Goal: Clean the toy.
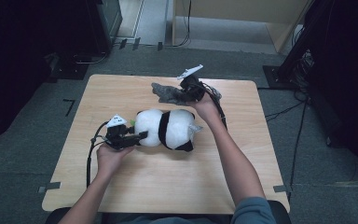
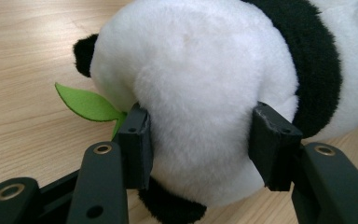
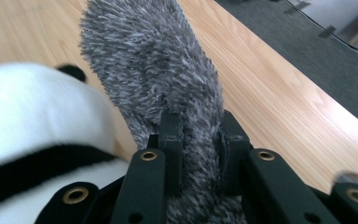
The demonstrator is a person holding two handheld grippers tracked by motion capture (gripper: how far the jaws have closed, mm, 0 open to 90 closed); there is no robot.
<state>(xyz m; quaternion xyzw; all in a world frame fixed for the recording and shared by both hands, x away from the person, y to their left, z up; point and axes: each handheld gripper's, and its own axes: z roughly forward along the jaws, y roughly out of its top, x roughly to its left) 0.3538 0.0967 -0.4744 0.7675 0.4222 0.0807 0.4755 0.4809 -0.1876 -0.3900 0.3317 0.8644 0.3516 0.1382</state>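
A black-and-white plush panda [image 1: 168, 129] lies on its side in the middle of the wooden table [image 1: 135, 186], a green felt leaf [image 2: 89, 105] at its head. My left gripper [image 1: 140, 136] is shut on the panda's white head [image 2: 200, 107], its pads pressed into the fur on both sides. At the far side of the table, my right gripper [image 1: 185, 95] is shut on a grey furry cloth [image 1: 167, 93], lifted a little off the wood. In the right gripper view the grey fur [image 3: 154, 60] is pinched between the jaws, with the panda [image 3: 37, 121] at left.
The table's far edge [image 1: 168, 77] borders grey carpet. Dark equipment stands at the back left [image 1: 102, 23] and right [image 1: 307, 37], with cables on the floor. Bare wood lies in front of the panda.
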